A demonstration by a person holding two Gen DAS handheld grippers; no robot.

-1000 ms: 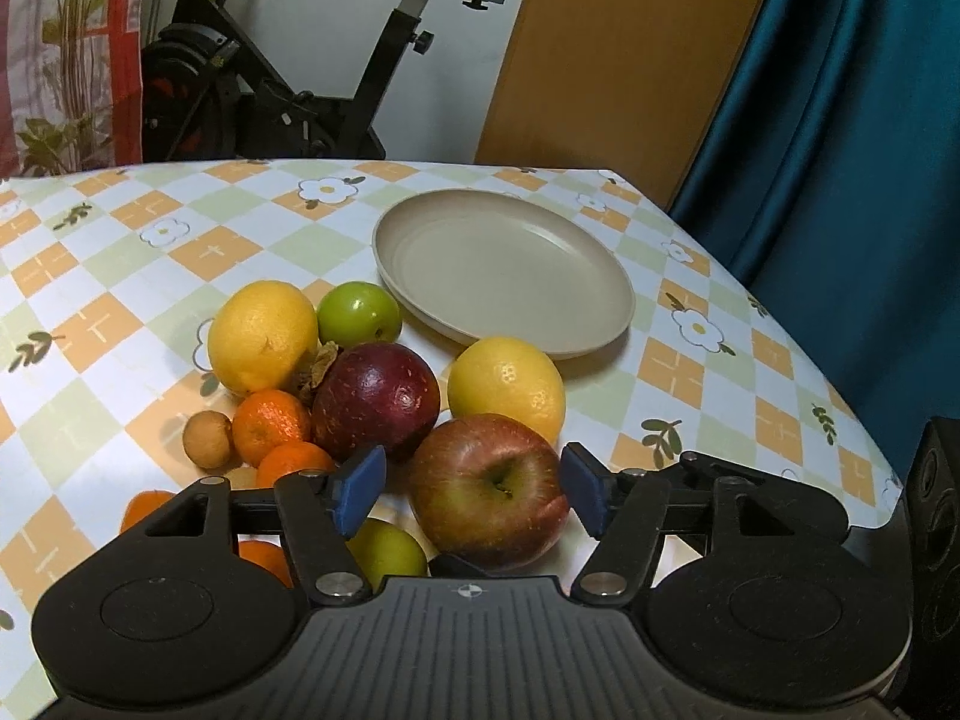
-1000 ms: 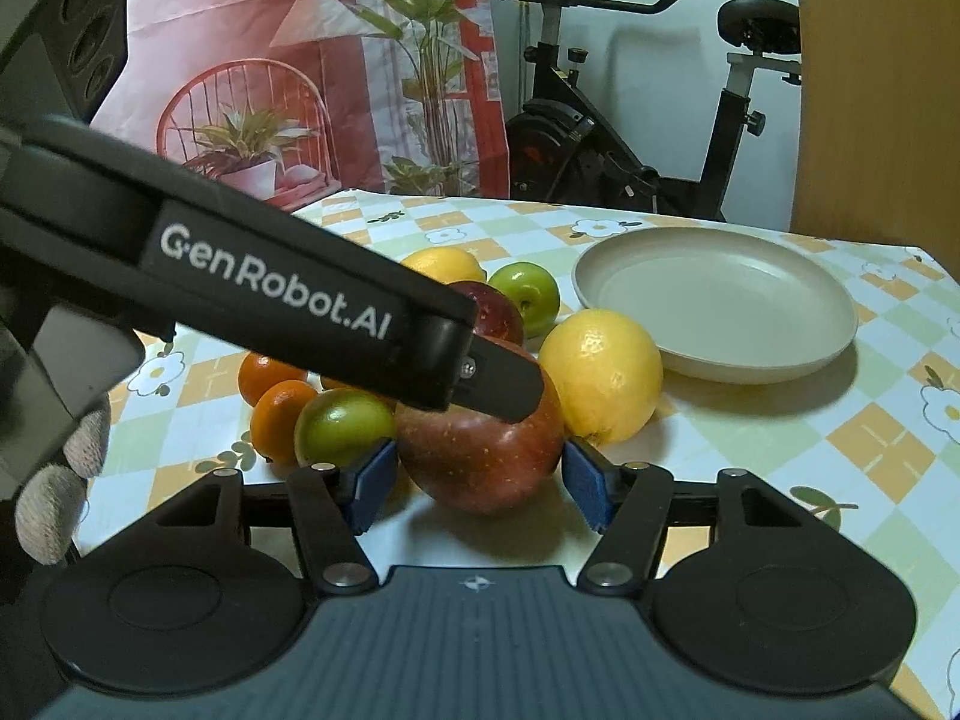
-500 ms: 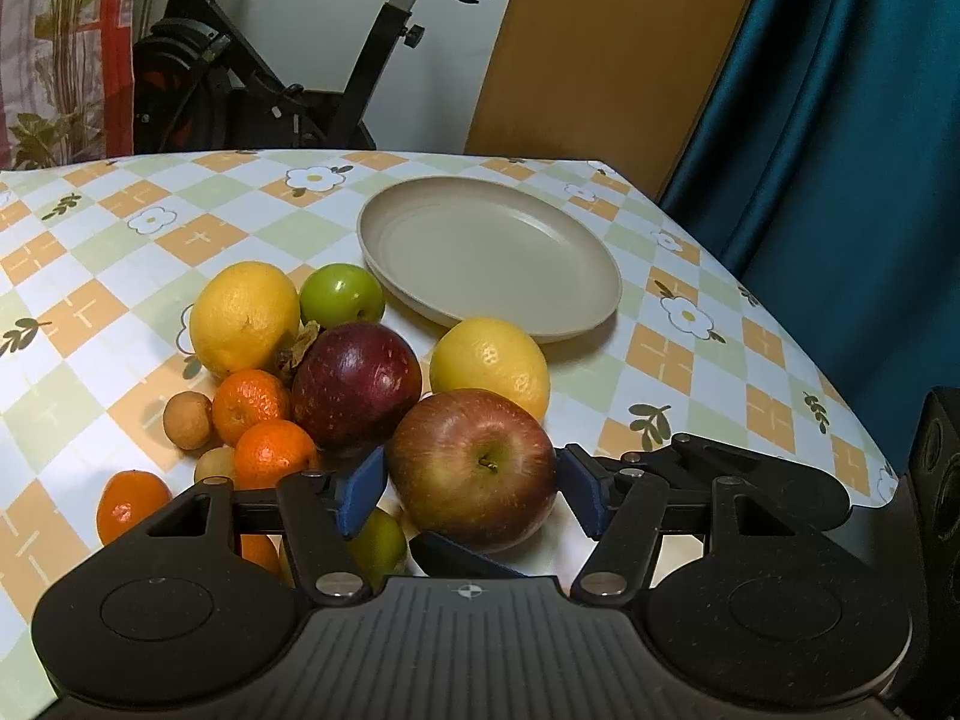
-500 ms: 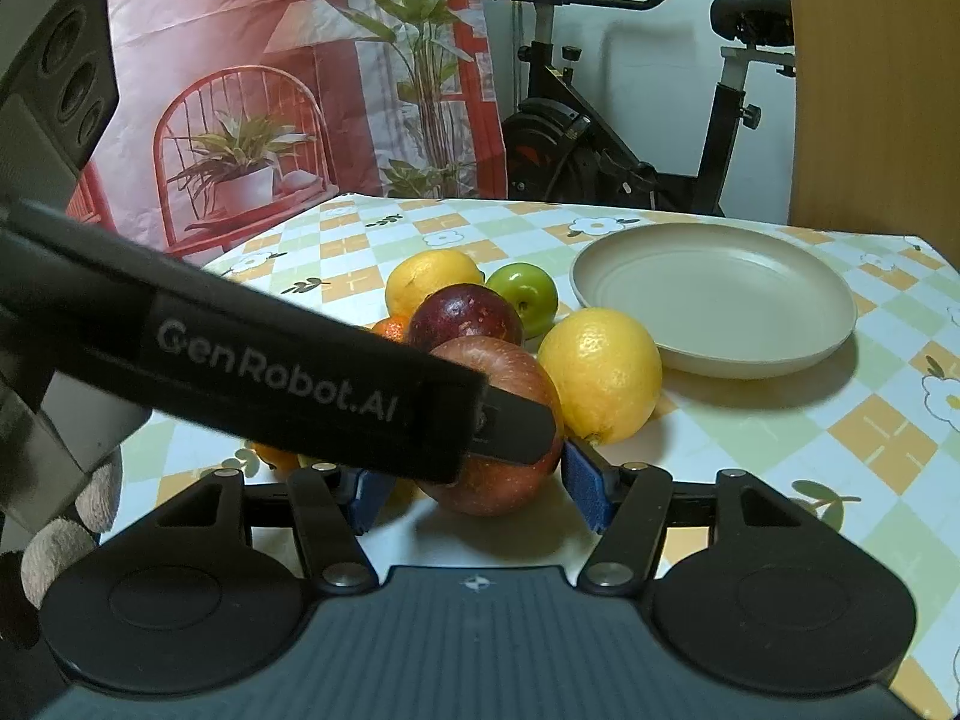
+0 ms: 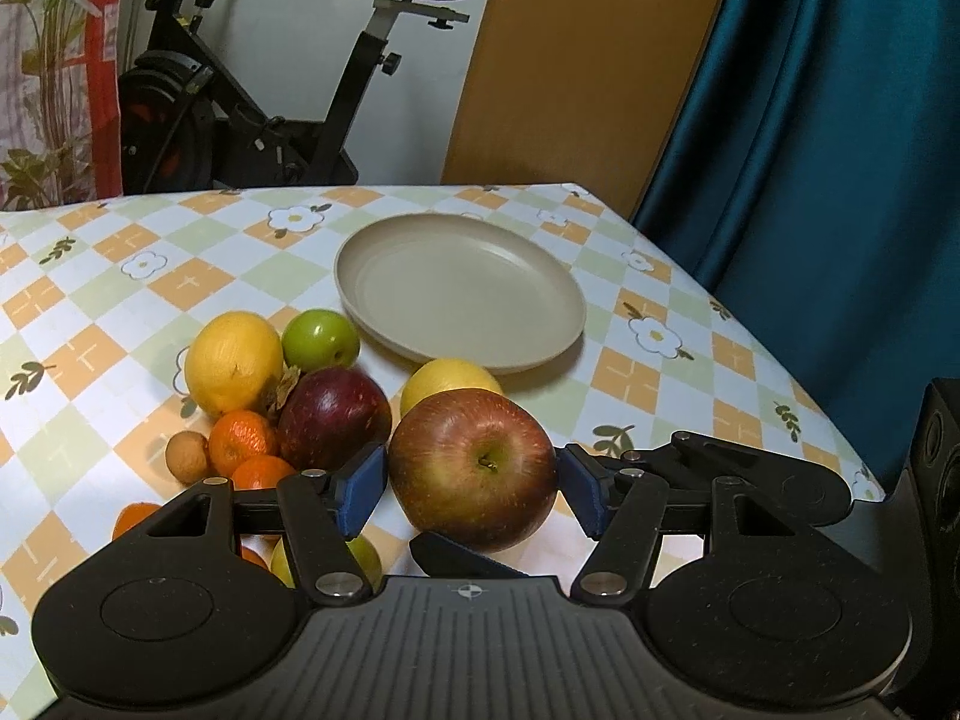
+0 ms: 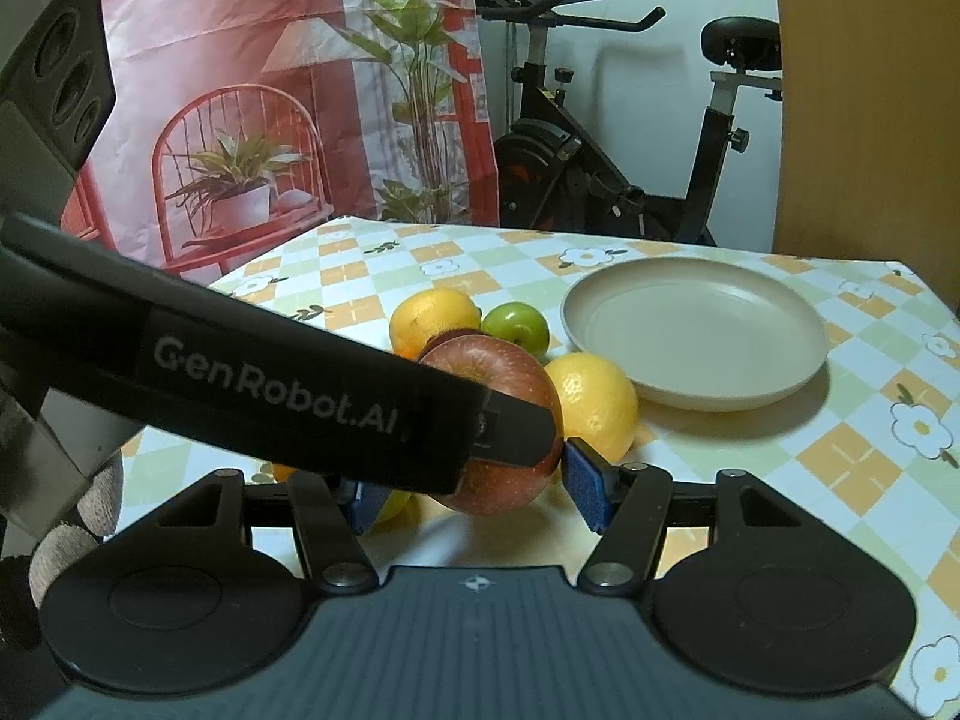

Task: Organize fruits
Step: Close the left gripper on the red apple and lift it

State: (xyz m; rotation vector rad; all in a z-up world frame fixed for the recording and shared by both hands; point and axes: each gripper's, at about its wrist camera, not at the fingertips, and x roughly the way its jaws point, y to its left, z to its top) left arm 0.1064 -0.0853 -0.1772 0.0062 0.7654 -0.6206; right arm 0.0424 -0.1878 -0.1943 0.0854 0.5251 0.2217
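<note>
Red-and-yellow skin fills the left gripper (image 5: 471,480): its blue pads pinch the big apple (image 5: 474,468), which seems lifted clear of the pile. The right gripper (image 6: 474,480) stands with jaws spread around that same apple; contact I cannot tell. Beyond lie a dark red apple (image 5: 333,417), lemons, oranges and a green apple (image 5: 320,339) on the table (image 5: 690,390). Farthest, the plate (image 5: 459,291) holds nothing, so sorting has barely begun.
</note>
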